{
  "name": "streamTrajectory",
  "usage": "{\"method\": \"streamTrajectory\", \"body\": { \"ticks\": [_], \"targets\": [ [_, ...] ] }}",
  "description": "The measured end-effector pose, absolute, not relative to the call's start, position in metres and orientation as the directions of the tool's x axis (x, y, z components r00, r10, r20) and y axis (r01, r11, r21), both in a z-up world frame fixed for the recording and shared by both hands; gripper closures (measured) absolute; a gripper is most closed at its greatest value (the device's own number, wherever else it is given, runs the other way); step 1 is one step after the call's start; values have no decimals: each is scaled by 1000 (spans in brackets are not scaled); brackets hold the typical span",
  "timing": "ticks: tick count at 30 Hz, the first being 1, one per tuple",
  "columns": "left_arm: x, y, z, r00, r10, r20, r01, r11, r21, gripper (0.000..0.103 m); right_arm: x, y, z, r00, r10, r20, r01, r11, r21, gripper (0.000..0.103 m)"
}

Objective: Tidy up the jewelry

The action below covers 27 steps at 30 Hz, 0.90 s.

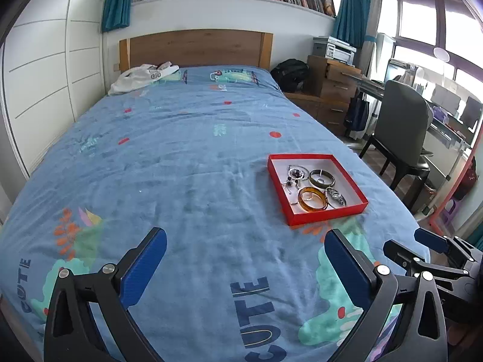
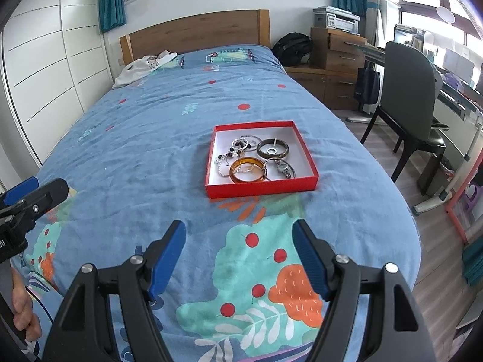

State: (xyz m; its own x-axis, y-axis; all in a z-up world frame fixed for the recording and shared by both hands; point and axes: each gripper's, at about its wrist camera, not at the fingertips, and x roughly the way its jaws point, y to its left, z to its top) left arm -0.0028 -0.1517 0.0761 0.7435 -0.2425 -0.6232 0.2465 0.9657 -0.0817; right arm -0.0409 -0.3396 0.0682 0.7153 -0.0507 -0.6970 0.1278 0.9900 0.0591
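Red cardboard is forming the shallow tray (image 2: pixel 261 187) that is holding the jewelry; its floor is white. Inside the tray, an amber bangle (image 2: pixel 248 169) is lying toward the near wall, a dark olive bangle (image 2: pixel 273 148) is lying behind it, a wristwatch (image 2: pixel 283 167) is lying just beside the amber bangle toward the chair side, and beaded chains (image 2: pixel 238 146) are lying tangled toward the headboard side.

The tray is resting on a blue printed bedspread (image 2: pixel 151 150), toward the bed's chair-side edge. Beyond the tray, a wooden headboard (image 2: pixel 196 31) is standing against the wall, with a white garment (image 2: pixel 142 68) lying in front of it. A grey chair (image 2: pixel 407 102) is standing on the floor off the tray's side, well apart from it.

The right gripper (image 2: pixel 240 256) is hovering over the bedspread on the near side of the tray, fingers spread apart and grasping nothing. The left gripper (image 1: pixel 247 268) is hovering likewise on the near side of the tray, fingers released wide, nothing between them.
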Motion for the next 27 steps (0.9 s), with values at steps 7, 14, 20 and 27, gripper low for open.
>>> {"method": "streamTrajectory", "body": {
  "ticks": [7,14,20,27],
  "targets": [
    [0,-154,68,730,-245,-638,251,964,-82,1,-38,-345,60,704,-47,-708,134,989,68,31],
    [2,-157,62,720,-249,-648,257,963,-84,1,-35,-349,54,695,-47,-718,142,987,73,31],
    [3,-159,57,709,-254,-657,266,960,-84,1,-33,-351,50,688,-47,-724,147,986,75,31],
    [4,-161,54,701,-256,-665,266,960,-88,1,-32,-351,48,688,-47,-724,148,986,77,31]
  ]
}}
